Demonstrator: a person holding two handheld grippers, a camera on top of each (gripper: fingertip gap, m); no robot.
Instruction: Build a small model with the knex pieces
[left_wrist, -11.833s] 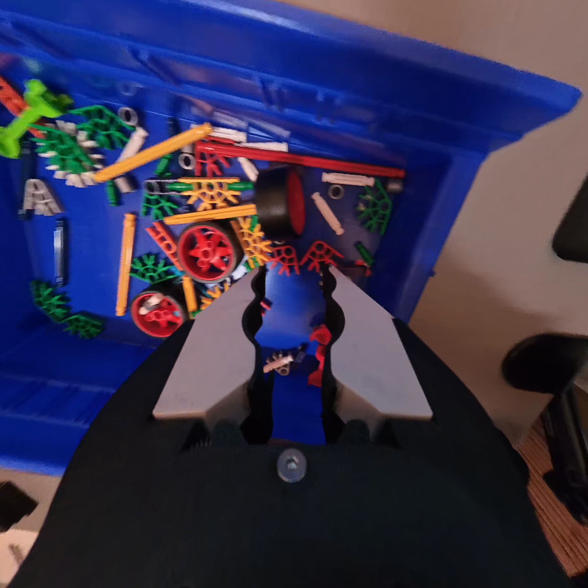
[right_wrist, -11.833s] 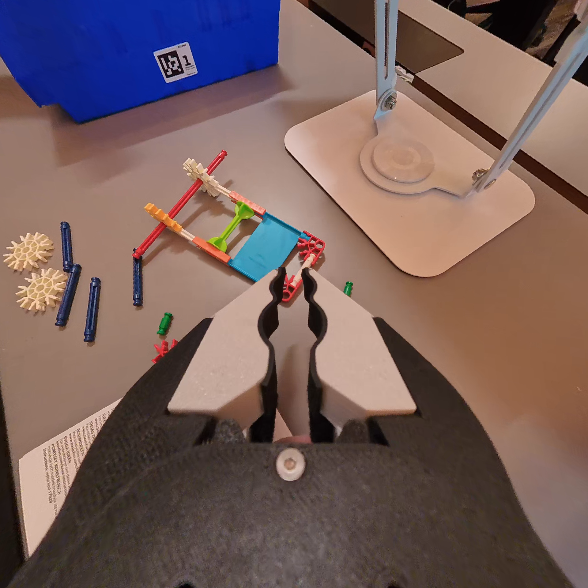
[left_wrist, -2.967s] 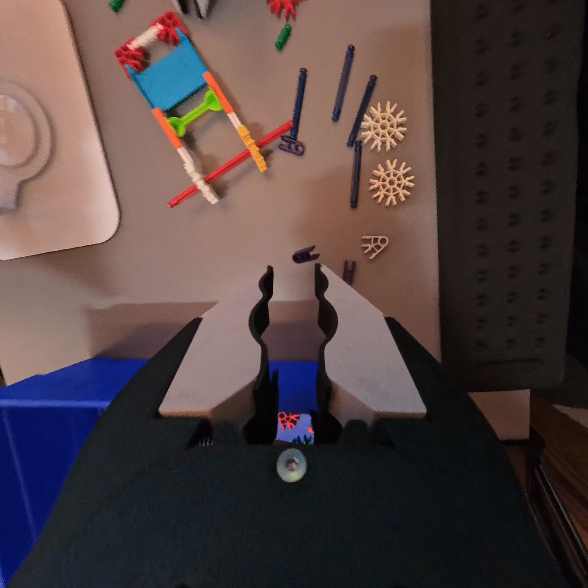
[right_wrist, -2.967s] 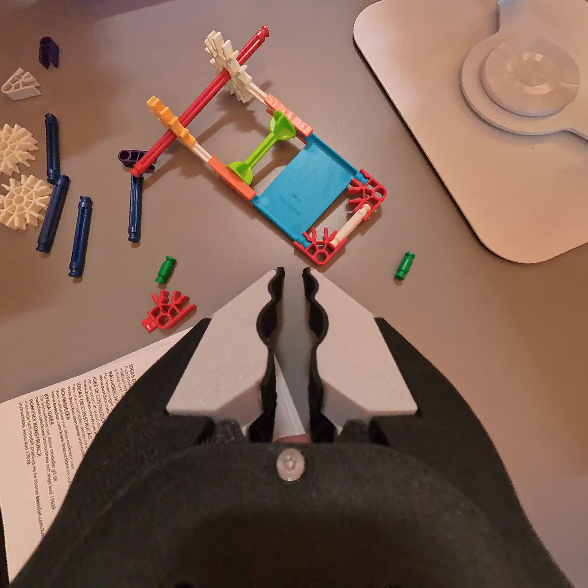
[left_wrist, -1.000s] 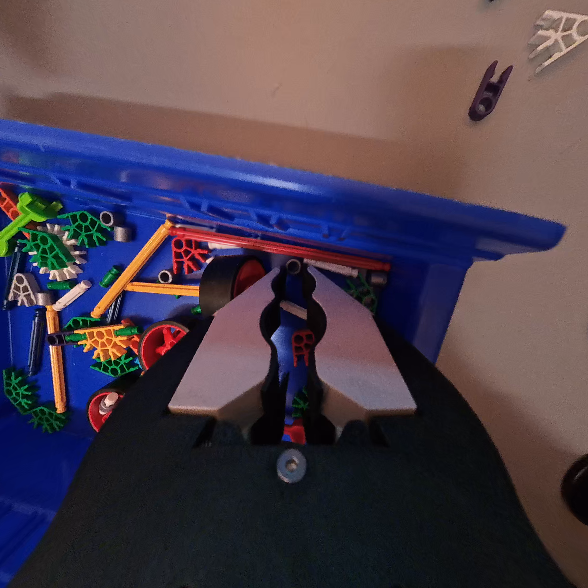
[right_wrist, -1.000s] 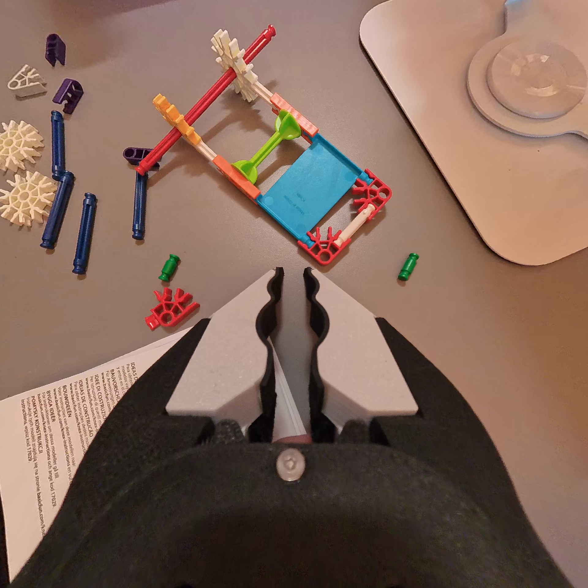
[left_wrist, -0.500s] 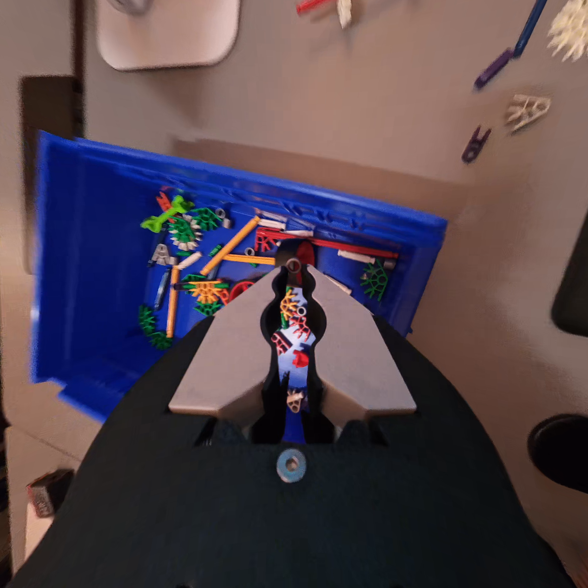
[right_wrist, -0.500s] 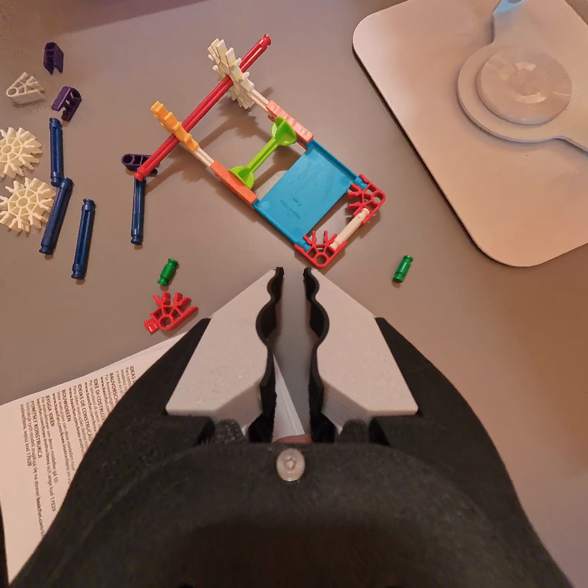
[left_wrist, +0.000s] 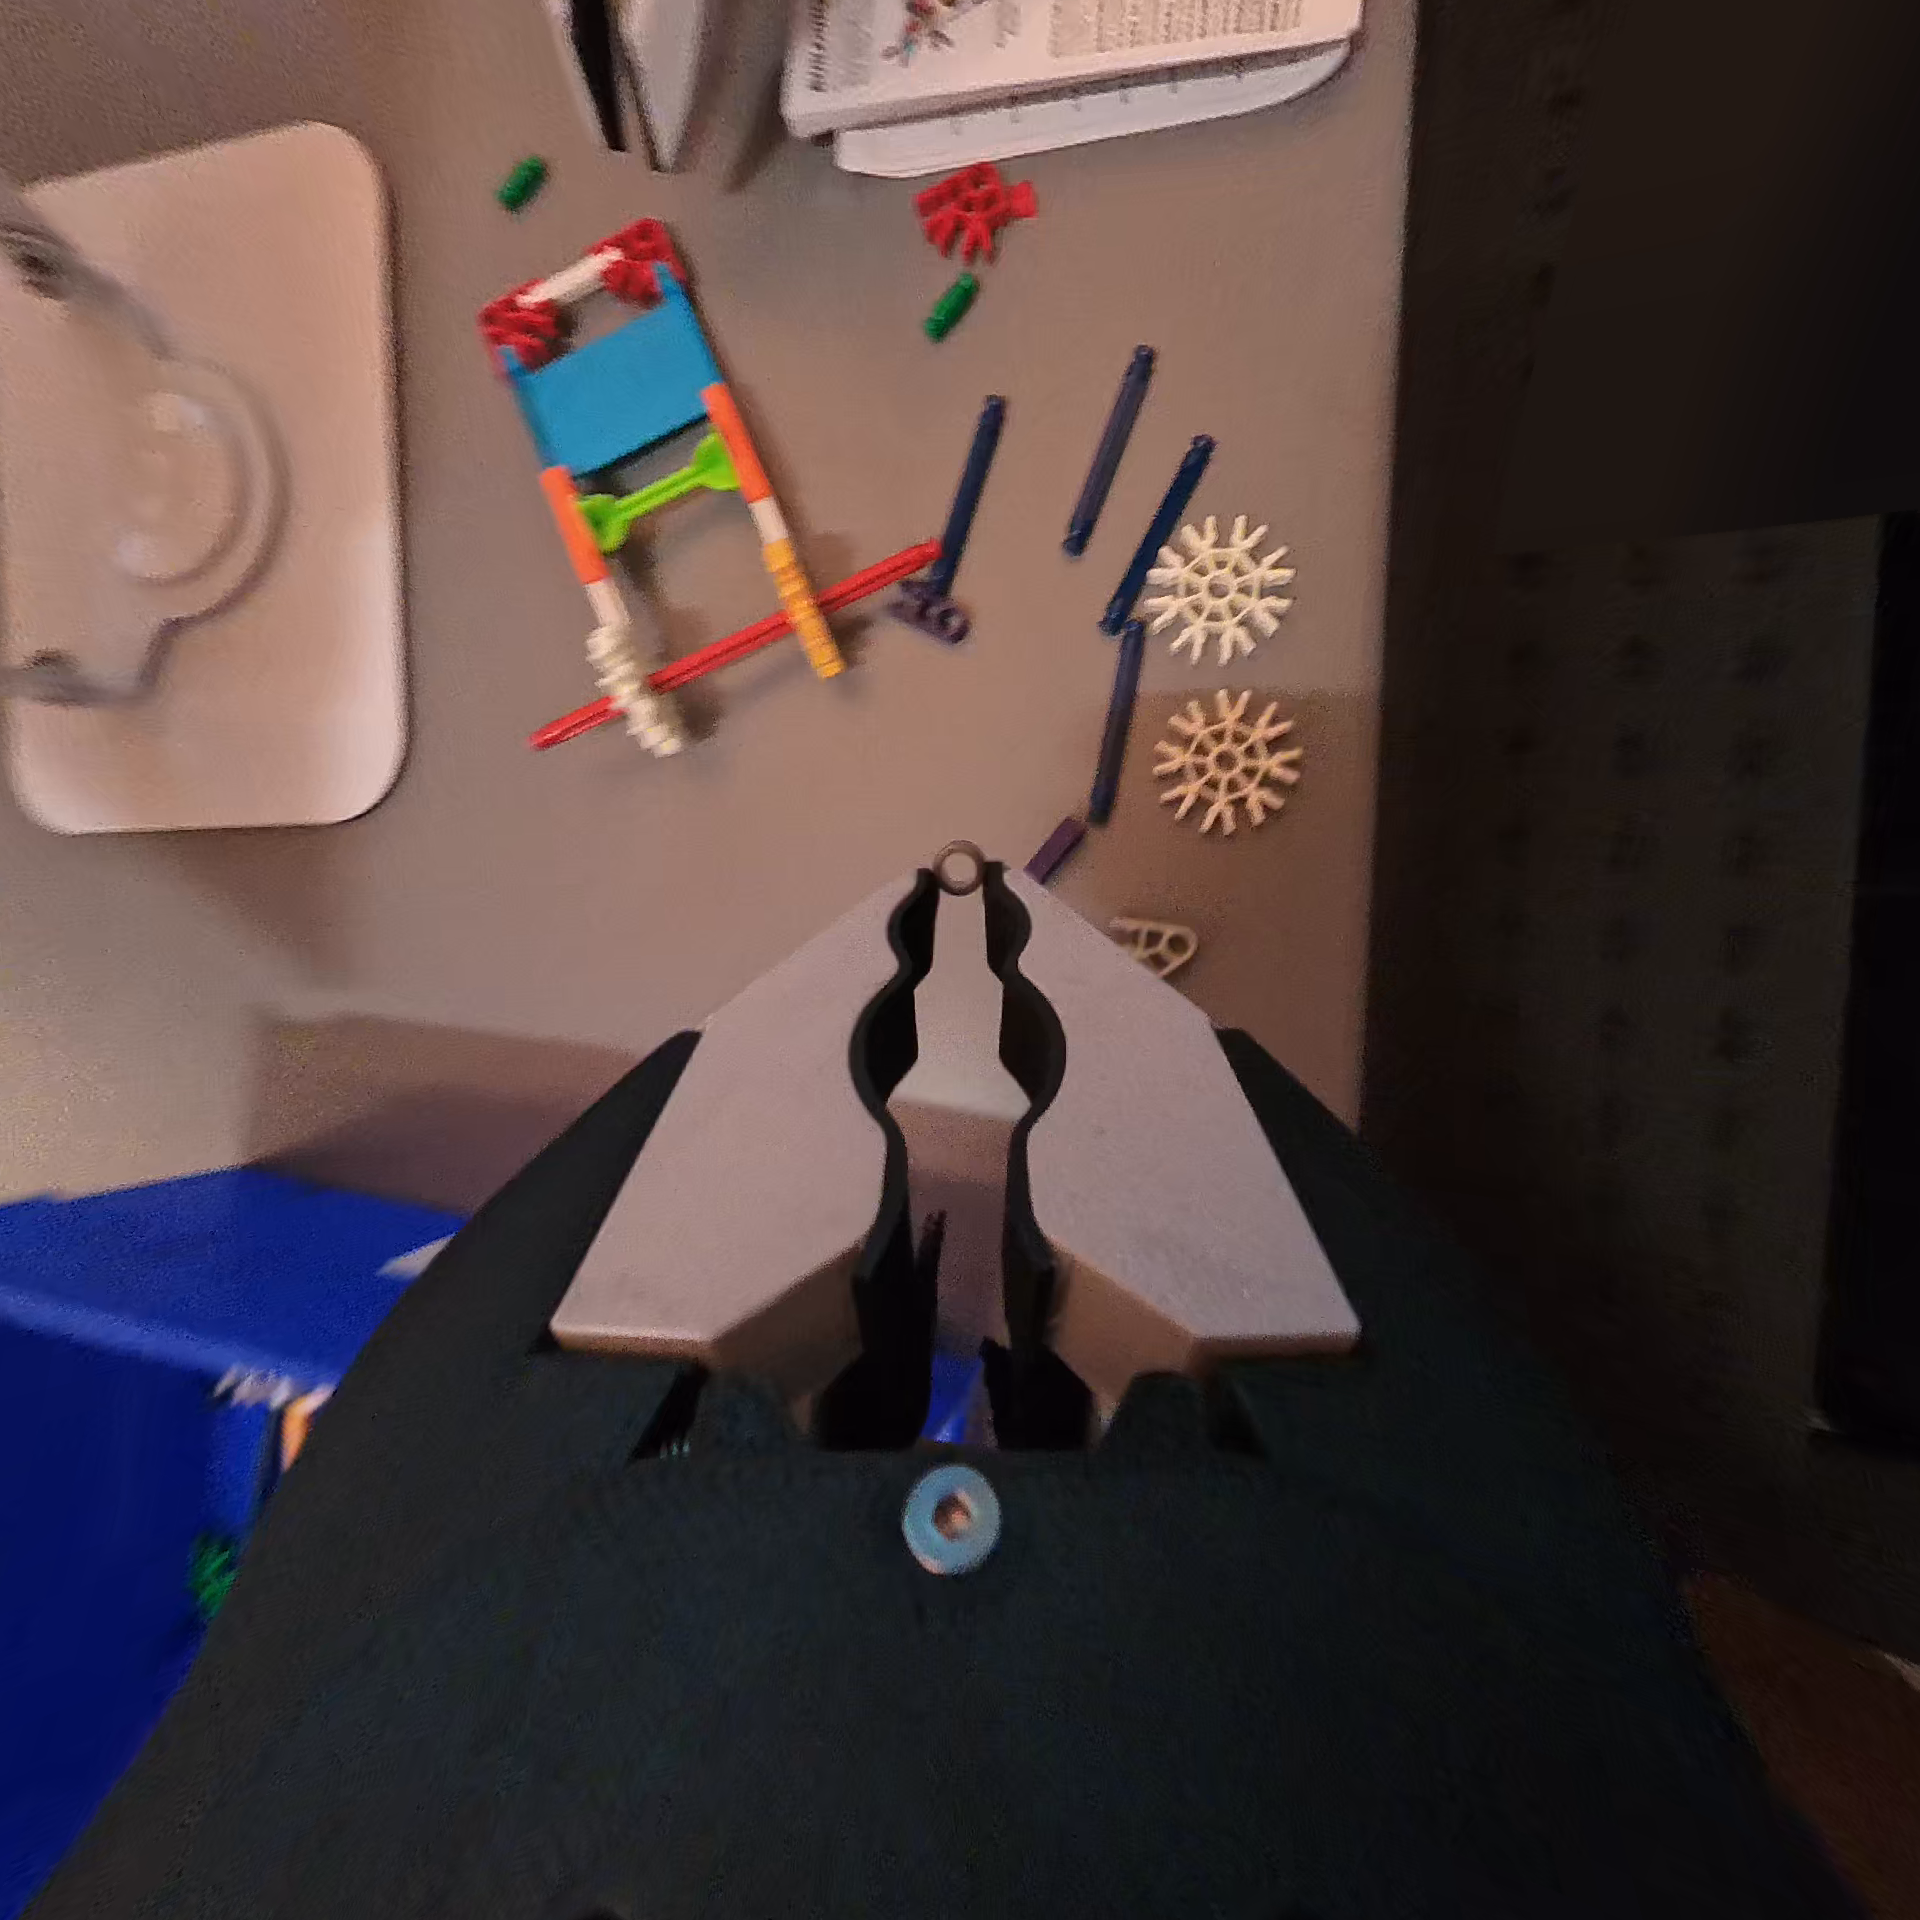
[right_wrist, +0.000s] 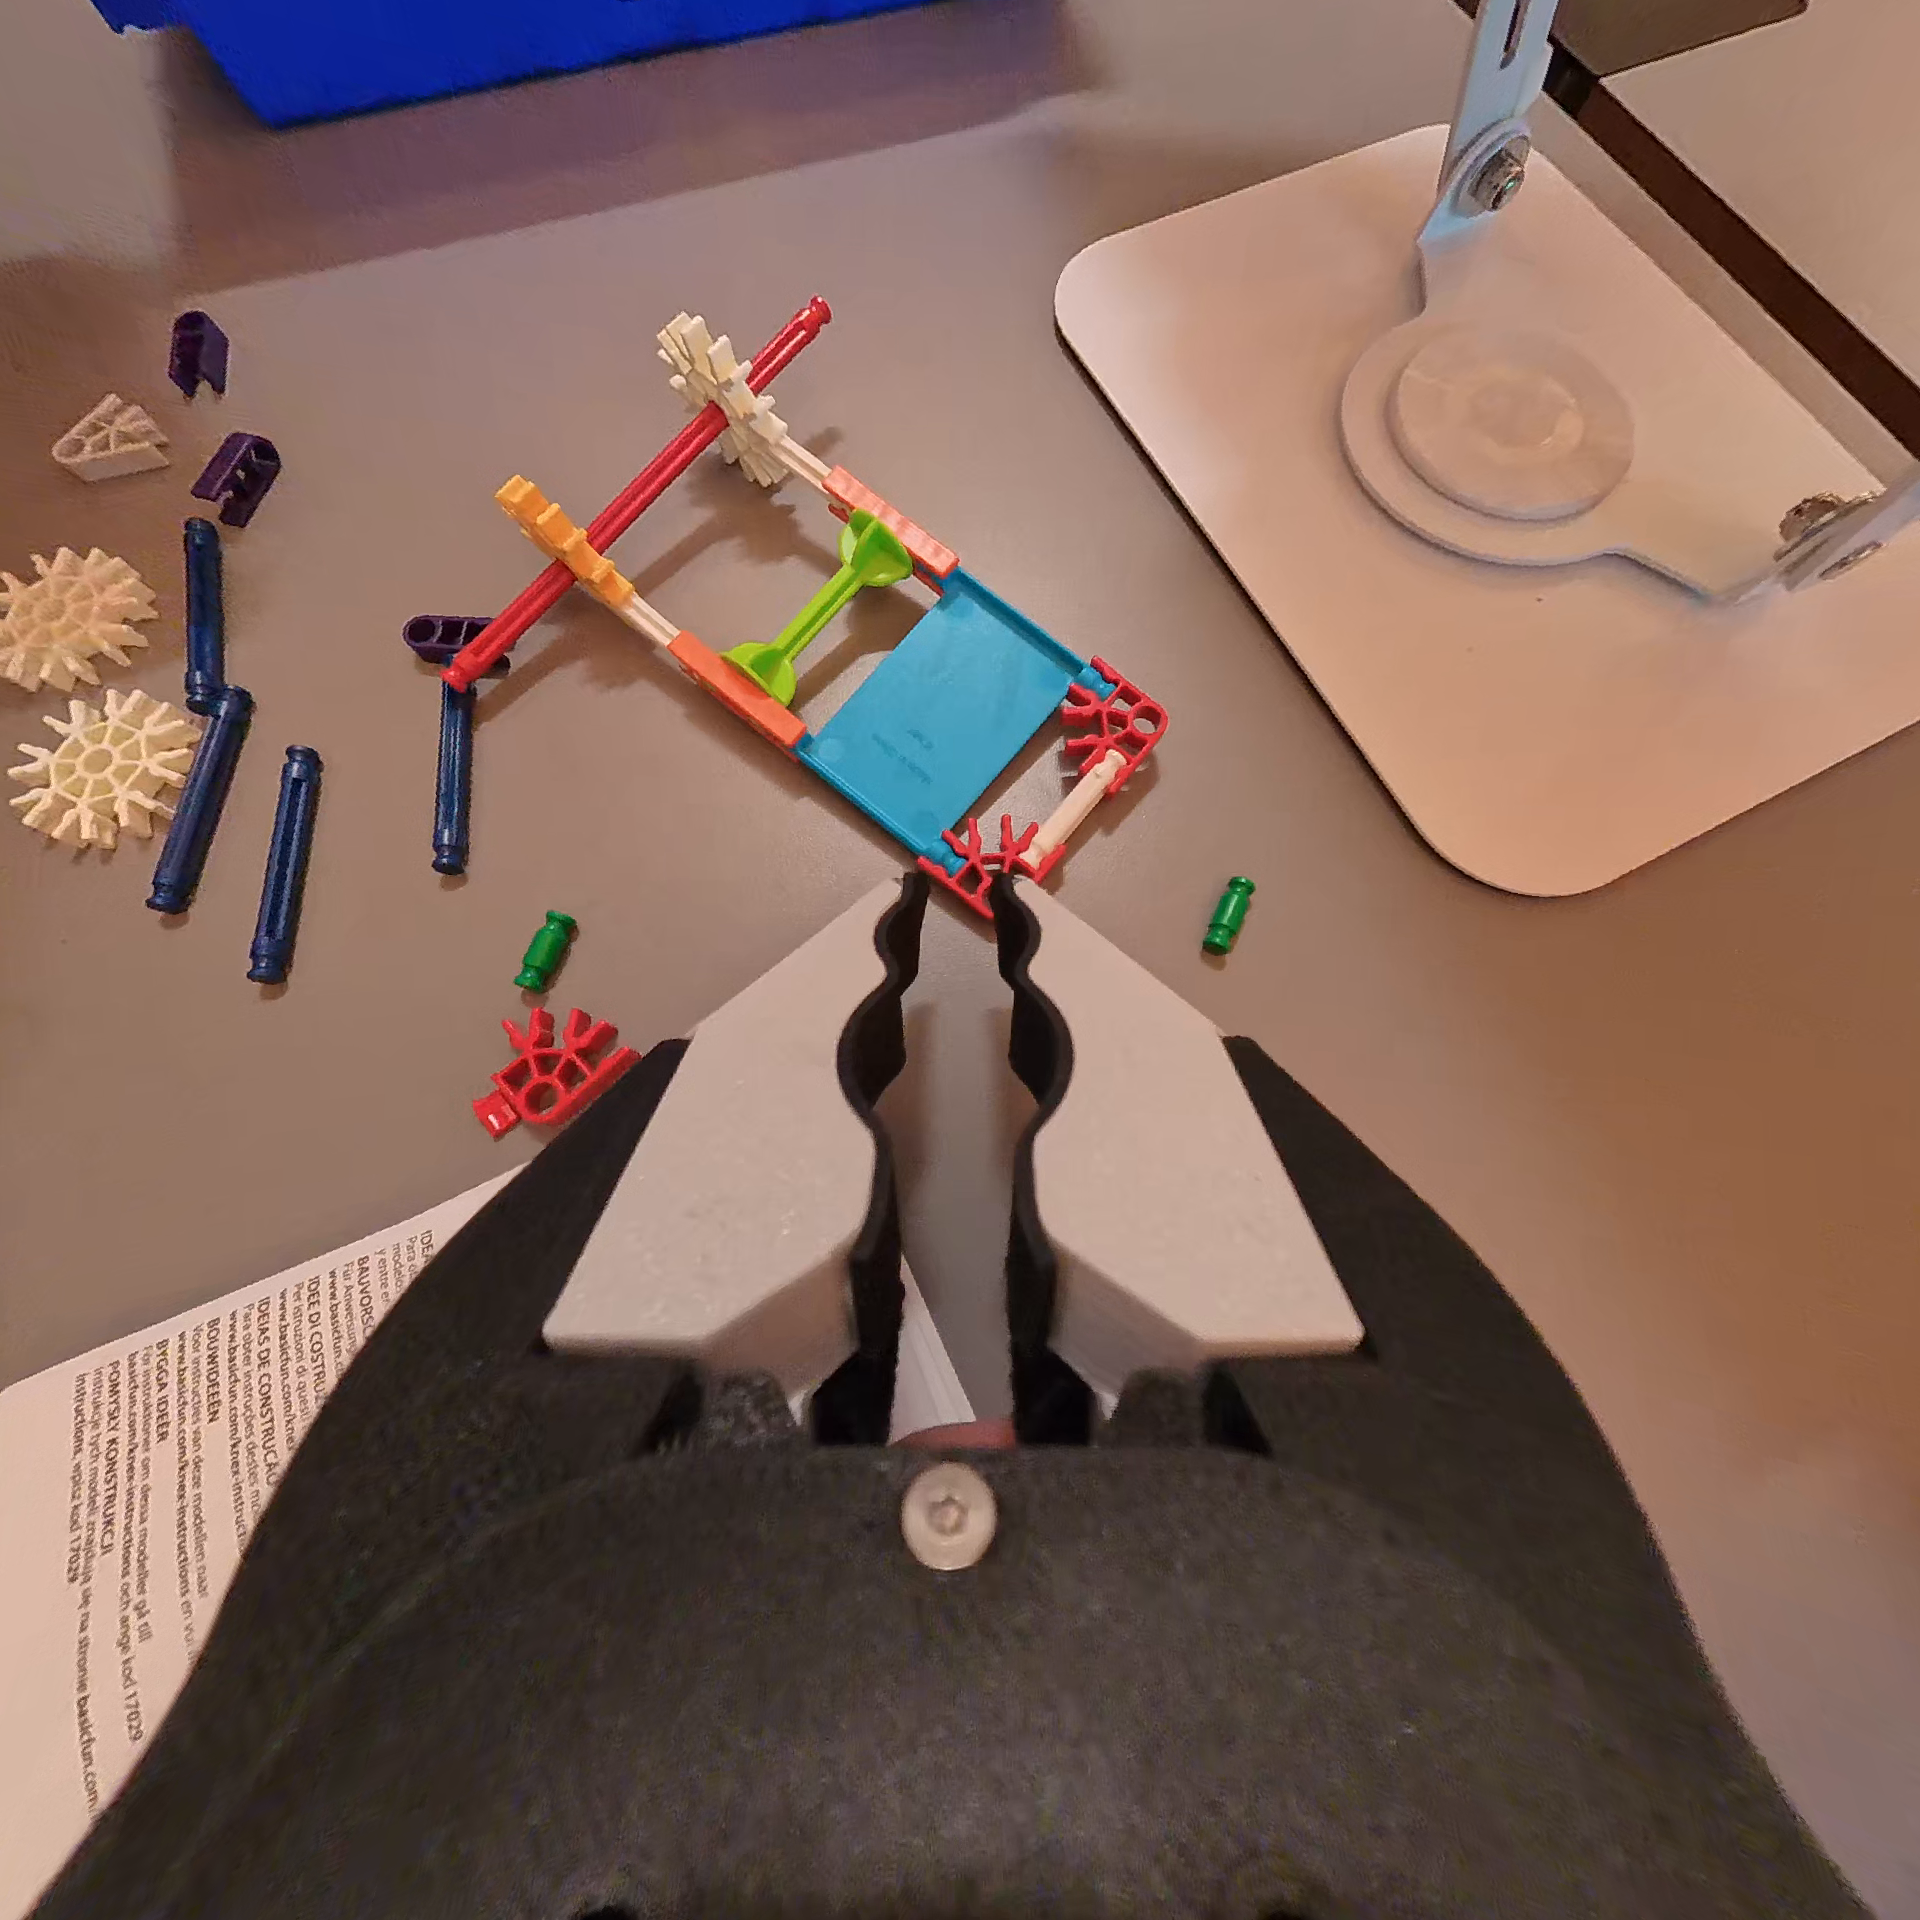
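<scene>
Warm, dim indoor light here. The left wrist view is smeared with motion blur, the blue bin (left_wrist: 156, 1340) and pale stand base (left_wrist: 208, 478) going soft, right side lost in darkness. The right wrist view is sharp and brighter; short soft shadows fall beside the pieces on the counter (right_wrist: 1455, 1091), wide-angle bending at the edges.
</scene>
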